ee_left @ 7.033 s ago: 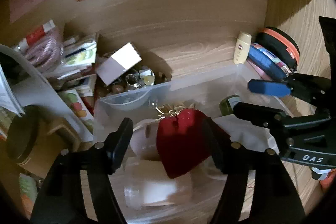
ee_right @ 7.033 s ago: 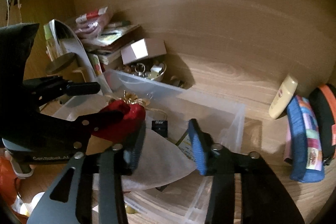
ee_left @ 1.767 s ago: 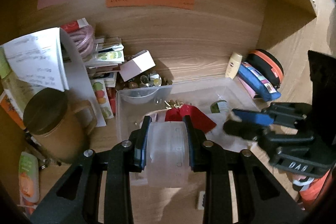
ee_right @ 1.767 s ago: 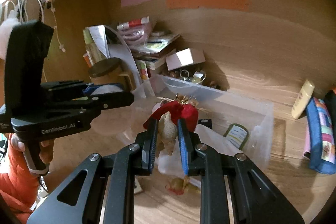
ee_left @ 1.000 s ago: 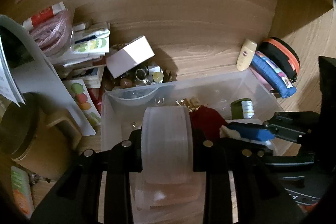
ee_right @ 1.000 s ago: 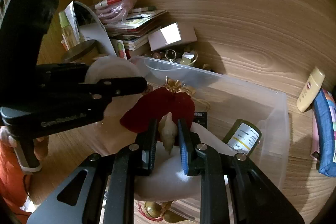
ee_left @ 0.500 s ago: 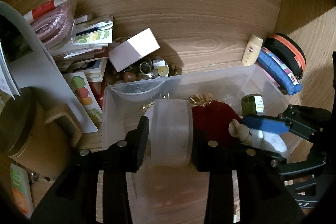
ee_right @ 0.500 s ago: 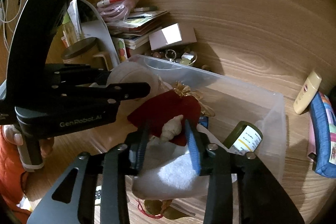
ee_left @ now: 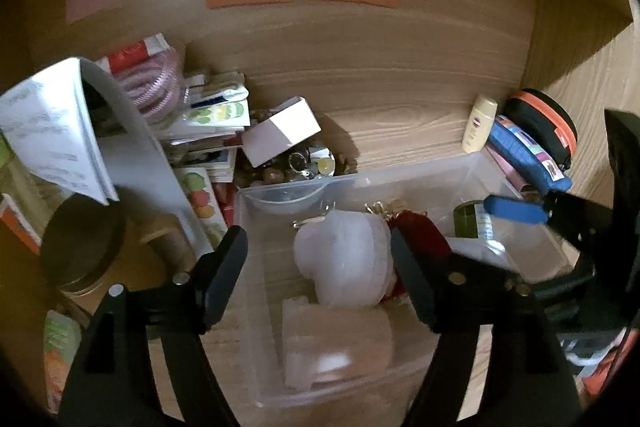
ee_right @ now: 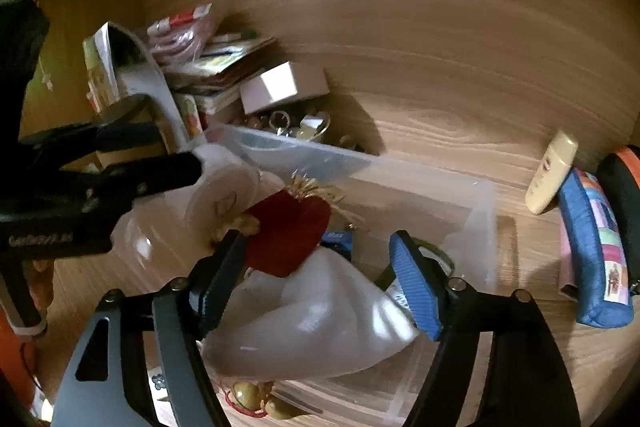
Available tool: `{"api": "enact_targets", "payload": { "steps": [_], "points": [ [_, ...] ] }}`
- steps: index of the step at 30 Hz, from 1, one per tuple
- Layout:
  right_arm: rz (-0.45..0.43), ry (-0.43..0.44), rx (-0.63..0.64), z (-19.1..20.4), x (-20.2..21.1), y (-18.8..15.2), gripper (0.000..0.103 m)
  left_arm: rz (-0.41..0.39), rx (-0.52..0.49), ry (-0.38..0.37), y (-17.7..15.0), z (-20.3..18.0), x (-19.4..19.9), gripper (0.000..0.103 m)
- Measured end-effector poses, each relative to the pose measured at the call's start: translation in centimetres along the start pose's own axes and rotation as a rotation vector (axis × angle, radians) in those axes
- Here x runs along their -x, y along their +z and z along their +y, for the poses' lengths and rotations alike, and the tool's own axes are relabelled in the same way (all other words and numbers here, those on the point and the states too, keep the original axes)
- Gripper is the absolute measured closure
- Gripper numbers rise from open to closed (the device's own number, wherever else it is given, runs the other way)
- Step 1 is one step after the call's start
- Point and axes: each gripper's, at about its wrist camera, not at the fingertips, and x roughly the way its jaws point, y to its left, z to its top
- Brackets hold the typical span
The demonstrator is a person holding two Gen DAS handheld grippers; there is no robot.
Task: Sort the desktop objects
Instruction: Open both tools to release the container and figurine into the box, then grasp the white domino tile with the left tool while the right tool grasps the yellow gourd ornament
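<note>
1. Wooden worktop (ee_left: 400, 115), walled at the back and right.
2. Clear plastic bin (ee_left: 516, 167) sits mid-worktop.
3. Back-left corner: paper stack (ee_left: 208, 131), white box (ee_left: 280, 135), lidded mug (ee_left: 80, 247).
4. Back-right corner: cream bottle (ee_left: 478, 125), blue pouch (ee_left: 524, 159), black-orange case (ee_left: 548, 123).

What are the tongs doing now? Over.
Both tongs open, empty. Tape roll and red pouch in clear bin. Nothing blocking.

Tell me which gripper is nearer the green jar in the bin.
Right. The right gripper hangs open with its blue-padded finger just above the green jar; the left gripper is open over the white tape roll, farther left.
</note>
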Motion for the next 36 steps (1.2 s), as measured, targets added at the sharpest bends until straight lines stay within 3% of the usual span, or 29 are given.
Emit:
{"api": "enact_targets", "payload": {
  "steps": [5,10,15,23,36],
  "points": [
    [-0.049,-0.019,-0.014,0.0,2.1,0.7,0.025,-0.025,0.001,0.016,-0.5,0.2,1.9,0.024],
    [-0.082,-0.035,-0.028,0.3,4.3,0.7,0.02,-0.064,-0.001,0.04,-1.4,0.2,4.2,0.01],
    [-0.101,-0.055,-0.074,-0.1,6.3,-0.1,0.02,-0.068,-0.022,0.041,-3.0,-0.5,5.6,0.009],
    [-0.107,-0.051,-0.095,0.4,8.7,-2.9,0.02,-0.006,-0.056,0.013,-6.7,-2.3,5.9,0.009],
    [-0.03,-0.087,-0.151,0.2,8.6,-7.5,0.02,0.078,-0.058,-0.039,-10.5,-4.3,4.6,0.009]
  ]
}}
